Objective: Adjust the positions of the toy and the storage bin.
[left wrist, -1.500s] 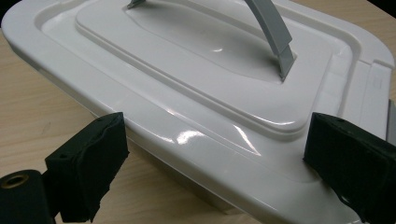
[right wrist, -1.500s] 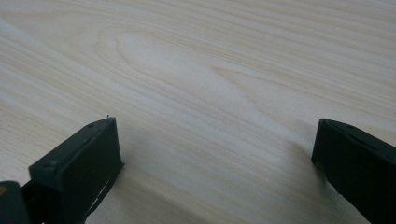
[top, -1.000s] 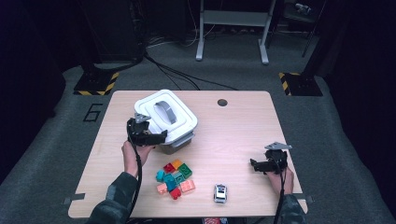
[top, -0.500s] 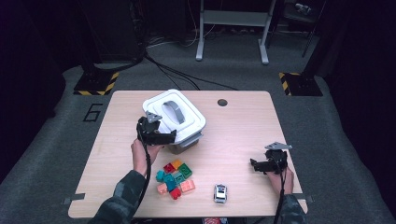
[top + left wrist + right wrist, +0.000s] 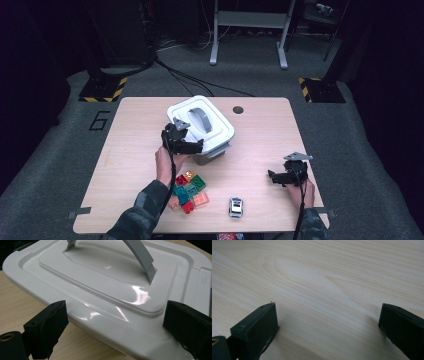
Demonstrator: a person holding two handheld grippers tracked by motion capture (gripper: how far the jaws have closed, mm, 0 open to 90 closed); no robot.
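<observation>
1. One white box (image 5: 200, 127) with one grey handle (image 5: 202, 119) sits at the surface's (image 5: 130, 150) centre.
2. Left gripper (image 5: 192, 148), fingers spread wide, stands at the box's 7 o'clock edge.
3. Right gripper (image 5: 274, 177), fingers also apart, rests at 4 o'clock.
4. One toy car (image 5: 235, 206) lies at 6 o'clock.

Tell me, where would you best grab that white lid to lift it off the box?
Probably by the grey handle arching over the middle of the lid, coming from straight above with a jaw on each flat side. It stands clear of the surface, leaving a gap beneath. The left gripper is open at the lid's smooth, sloping rim, likely a slippier hold.
</observation>
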